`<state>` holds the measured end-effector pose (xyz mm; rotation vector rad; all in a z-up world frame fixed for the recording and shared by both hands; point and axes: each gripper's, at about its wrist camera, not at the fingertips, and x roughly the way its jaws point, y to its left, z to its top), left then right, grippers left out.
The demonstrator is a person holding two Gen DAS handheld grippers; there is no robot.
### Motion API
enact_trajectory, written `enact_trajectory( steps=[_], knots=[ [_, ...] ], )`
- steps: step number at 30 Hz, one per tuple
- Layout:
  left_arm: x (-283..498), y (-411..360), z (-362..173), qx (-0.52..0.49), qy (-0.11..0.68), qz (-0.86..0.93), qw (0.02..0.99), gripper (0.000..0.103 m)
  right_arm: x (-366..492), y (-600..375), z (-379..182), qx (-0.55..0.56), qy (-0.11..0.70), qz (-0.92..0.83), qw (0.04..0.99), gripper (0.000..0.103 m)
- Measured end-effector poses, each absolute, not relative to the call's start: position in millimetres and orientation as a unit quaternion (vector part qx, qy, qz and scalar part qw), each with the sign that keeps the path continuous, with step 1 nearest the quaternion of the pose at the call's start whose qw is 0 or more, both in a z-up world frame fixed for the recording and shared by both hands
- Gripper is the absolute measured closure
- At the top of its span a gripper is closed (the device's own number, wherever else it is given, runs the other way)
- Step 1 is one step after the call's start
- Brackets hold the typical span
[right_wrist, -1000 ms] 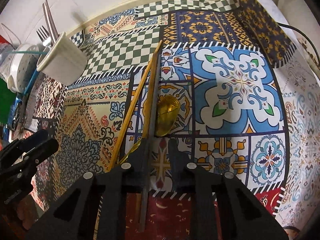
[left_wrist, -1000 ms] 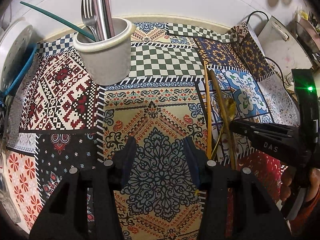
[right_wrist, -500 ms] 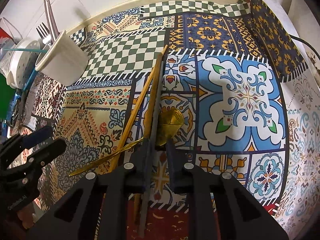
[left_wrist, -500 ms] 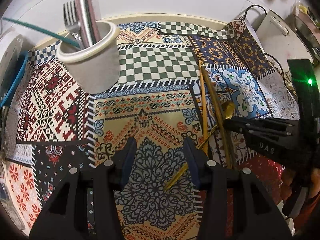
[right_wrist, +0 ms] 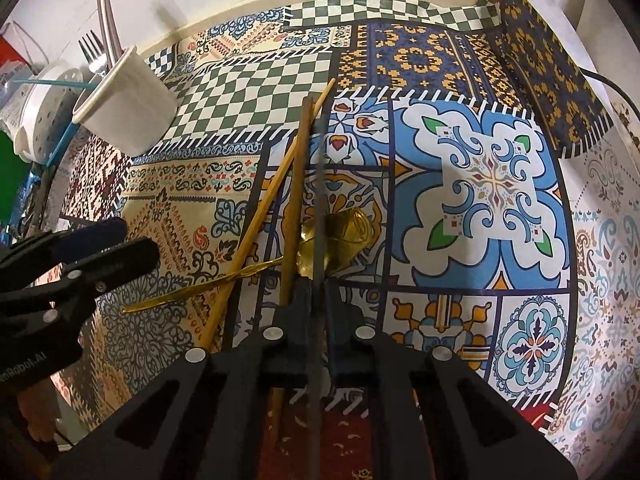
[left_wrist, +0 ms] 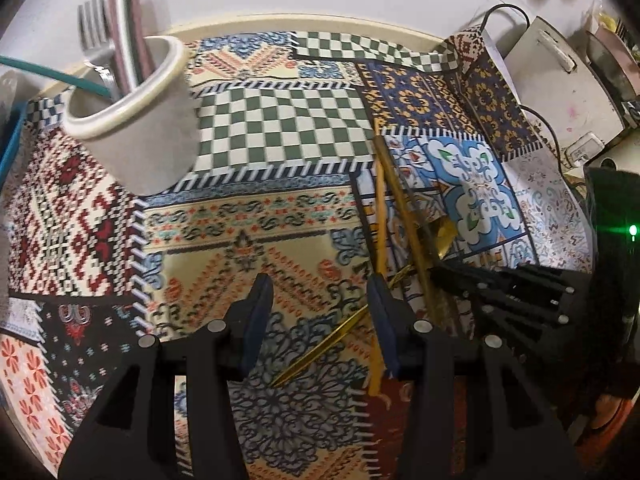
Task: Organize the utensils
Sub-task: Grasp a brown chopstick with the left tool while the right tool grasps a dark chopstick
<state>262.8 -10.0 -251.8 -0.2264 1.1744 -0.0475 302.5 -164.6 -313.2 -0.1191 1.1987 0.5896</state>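
Right claw: the right claw (right_wrist: pixel 318 292) is nearly closed, its jaws pinching a thin dark chopstick (right_wrist: pixel 320 184) close to its near end.
Dark chopstick: its long axis runs straight away from the claw toward the far wall, the far tip raised over the blue-patterned patch; it crosses above the bowl of the gold spoon (right_wrist: pixel 340 236).
Wooden chopsticks: two lie on the table (right_wrist: pixel 500 168); a darker brown chopstick (right_wrist: pixel 298 188) runs nearly parallel to the held one, just to its left, and a pale yellow chopstick (right_wrist: pixel 276 184) slants from the near left to the far right, so their far ends cross.
Gold spoon: one, lying across the sticks, bowl to the right under the held chopstick, thin handle pointing left and toward the near edge, its tip close to the left claw.
Left claw: the left claw (left_wrist: pixel 320 312) hangs wide open above the patterned tablecloth (left_wrist: pixel 256 224), gripping nothing; the spoon handle (left_wrist: pixel 320 348) ends between its fingers and the yellow stick passes by its right finger.
Holder: one white cup (left_wrist: pixel 136 120) stands well apart at the far left, holding one fork (left_wrist: pixel 94 28), a couple of long metal handles and a teal straw (left_wrist: pixel 52 76).
Chopstick count: three in all, one held, two on the table.
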Motion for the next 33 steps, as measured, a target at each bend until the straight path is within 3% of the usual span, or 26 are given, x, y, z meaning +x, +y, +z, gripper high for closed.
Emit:
enact_trajectory(
  steps=[10,16,27,30,33],
  knots=[
    [300.4,-48.0,-258.2,-0.089,0.565,-0.058,0.818,0.056,306.3,-206.8,-285.4,-0.009,0.537,0.256,0.804,0.098],
    [321.5,-70.1,-267.8,-0.079,0.579,-0.084,0.807,0.074,308.2,-220.8,-272.6,0.007,0.522,0.246,0.817,0.097],
    [347.0,-67.8,-282.4,-0.105,0.592,-0.07,0.796,0.082,307.4,-228.8,-265.7,0.019,0.51,0.244,0.825,0.097],
    [349.8,-72.8,-282.5,-0.09,0.588,-0.063,0.801,0.092,307.4,-228.3,-264.2,0.02,0.508,0.244,0.826,0.097],
    [350.4,-71.9,-282.9,-0.094,0.587,-0.06,0.802,0.095,306.9,-227.1,-260.7,0.021,0.503,0.247,0.828,0.097]
  ],
)
